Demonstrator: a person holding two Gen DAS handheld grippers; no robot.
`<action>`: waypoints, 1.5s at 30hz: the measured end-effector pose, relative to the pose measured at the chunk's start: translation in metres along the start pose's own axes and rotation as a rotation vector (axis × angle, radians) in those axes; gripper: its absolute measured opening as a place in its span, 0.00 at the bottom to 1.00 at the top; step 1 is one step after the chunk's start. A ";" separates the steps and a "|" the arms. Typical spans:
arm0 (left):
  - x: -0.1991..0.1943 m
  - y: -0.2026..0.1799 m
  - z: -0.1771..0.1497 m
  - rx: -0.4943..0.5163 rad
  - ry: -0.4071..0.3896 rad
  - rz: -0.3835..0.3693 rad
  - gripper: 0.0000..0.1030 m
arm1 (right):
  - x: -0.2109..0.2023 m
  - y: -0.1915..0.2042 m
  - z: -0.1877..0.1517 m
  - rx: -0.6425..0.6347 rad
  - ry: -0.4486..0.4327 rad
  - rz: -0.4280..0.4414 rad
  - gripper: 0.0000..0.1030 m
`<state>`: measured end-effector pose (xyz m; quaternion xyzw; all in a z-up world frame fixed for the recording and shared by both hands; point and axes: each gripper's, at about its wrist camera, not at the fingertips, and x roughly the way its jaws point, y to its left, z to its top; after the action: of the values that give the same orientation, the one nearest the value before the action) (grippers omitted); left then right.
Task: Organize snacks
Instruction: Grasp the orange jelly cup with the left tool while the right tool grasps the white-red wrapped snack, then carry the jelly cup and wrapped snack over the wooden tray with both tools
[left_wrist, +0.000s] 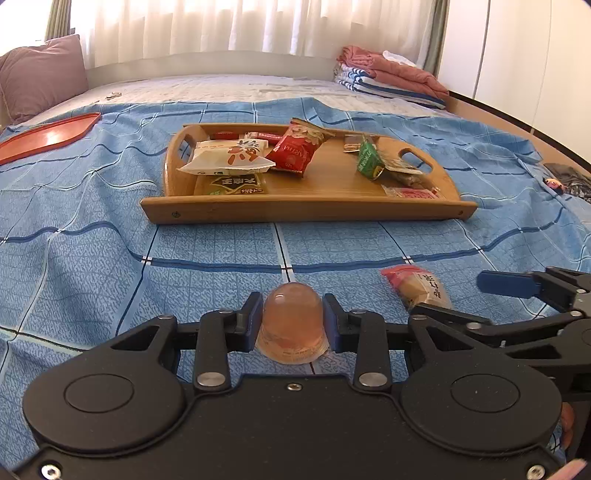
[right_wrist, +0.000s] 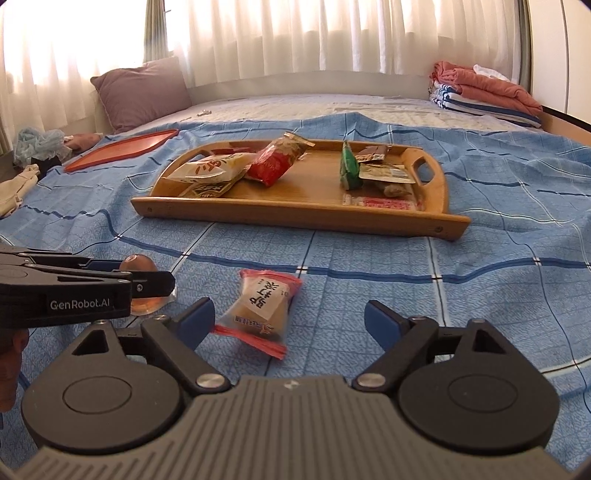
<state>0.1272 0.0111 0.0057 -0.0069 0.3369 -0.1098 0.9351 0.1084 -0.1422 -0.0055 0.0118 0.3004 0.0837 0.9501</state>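
Observation:
My left gripper (left_wrist: 292, 308) is shut on a clear orange jelly cup (left_wrist: 291, 325) resting on the blue checked bedspread; it also shows in the right wrist view (right_wrist: 142, 282), the cup (right_wrist: 138, 264) between its fingers. My right gripper (right_wrist: 290, 319) is open and empty, its jaws wide apart around a red-ended wrapped cake (right_wrist: 263, 308), which also shows in the left wrist view (left_wrist: 419, 286). A wooden tray (left_wrist: 303, 212) holding several snack packets sits farther back on the bed, also in the right wrist view (right_wrist: 295, 214).
A red tray (left_wrist: 48, 134) lies at the far left of the bed, seen also in the right wrist view (right_wrist: 122, 149). A purple pillow (right_wrist: 142, 92) and folded towels (right_wrist: 487, 96) sit at the back. Clothes (right_wrist: 22, 177) lie at the left edge.

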 end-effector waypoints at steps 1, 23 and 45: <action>0.000 0.000 -0.001 0.002 -0.002 0.001 0.32 | 0.002 0.001 0.001 -0.002 0.010 0.002 0.88; -0.001 -0.001 -0.004 0.012 -0.020 0.010 0.33 | 0.021 0.012 0.008 -0.053 0.074 0.022 0.63; -0.007 0.011 0.000 -0.052 -0.014 0.021 0.32 | 0.007 0.020 0.015 -0.068 0.043 0.009 0.41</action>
<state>0.1241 0.0230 0.0094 -0.0284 0.3331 -0.0911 0.9381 0.1190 -0.1215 0.0041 -0.0210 0.3176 0.0985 0.9429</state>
